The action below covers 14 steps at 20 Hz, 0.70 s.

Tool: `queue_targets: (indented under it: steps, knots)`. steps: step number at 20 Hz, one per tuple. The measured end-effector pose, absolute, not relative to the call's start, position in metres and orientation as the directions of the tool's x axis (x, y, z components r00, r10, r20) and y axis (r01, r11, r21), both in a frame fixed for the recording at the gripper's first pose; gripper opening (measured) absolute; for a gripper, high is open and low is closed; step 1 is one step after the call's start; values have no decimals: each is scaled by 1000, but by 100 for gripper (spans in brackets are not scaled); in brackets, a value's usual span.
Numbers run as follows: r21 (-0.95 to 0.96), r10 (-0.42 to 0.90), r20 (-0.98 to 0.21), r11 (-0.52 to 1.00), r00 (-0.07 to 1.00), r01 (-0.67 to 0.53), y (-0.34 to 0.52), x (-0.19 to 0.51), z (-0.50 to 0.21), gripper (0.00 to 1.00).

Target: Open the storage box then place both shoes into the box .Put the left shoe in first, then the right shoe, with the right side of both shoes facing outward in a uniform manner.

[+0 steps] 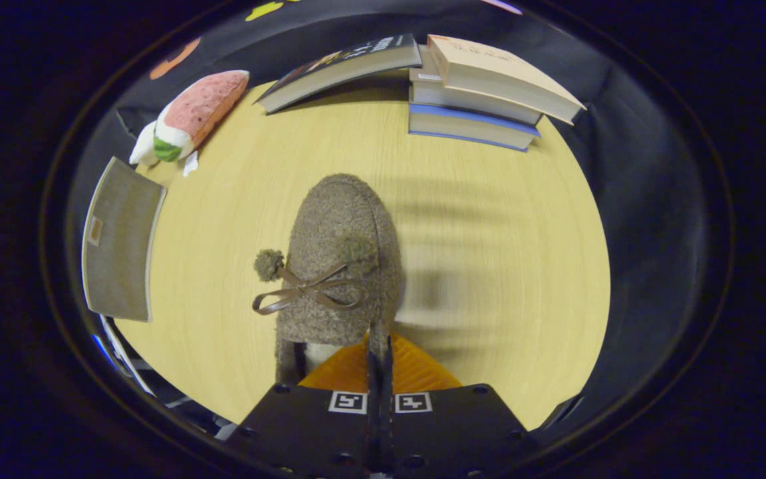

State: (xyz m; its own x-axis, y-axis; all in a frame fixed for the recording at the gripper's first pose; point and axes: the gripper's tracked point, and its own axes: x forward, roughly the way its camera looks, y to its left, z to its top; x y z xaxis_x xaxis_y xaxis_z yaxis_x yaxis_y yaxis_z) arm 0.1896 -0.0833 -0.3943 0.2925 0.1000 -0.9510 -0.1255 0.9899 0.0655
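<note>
A brown fuzzy shoe (340,259) with a ribbon bow and two pom-poms hangs just ahead of my gripper (379,346), toe pointing away, over the wooden table (489,266). My fingers are pressed together on the right edge of the shoe's collar, lifting it. A grey fabric storage box (117,239) lies to the left of the shoe at the table's edge.
A stack of books (483,93) stands beyond the shoe at the far right, with another book (343,66) lying beside it. A pink and white plush toy (190,116) lies at the far left. The table's right half is bare wood.
</note>
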Motion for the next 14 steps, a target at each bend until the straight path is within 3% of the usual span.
queue_targets:
  steps: [7, 14]
  knots:
    - [175, 172, -931, 984, 321, -20, -62, 155, -337, 1]
    - [262, 273, -855, 961, 441, -85, 18, 142, -226, 1]
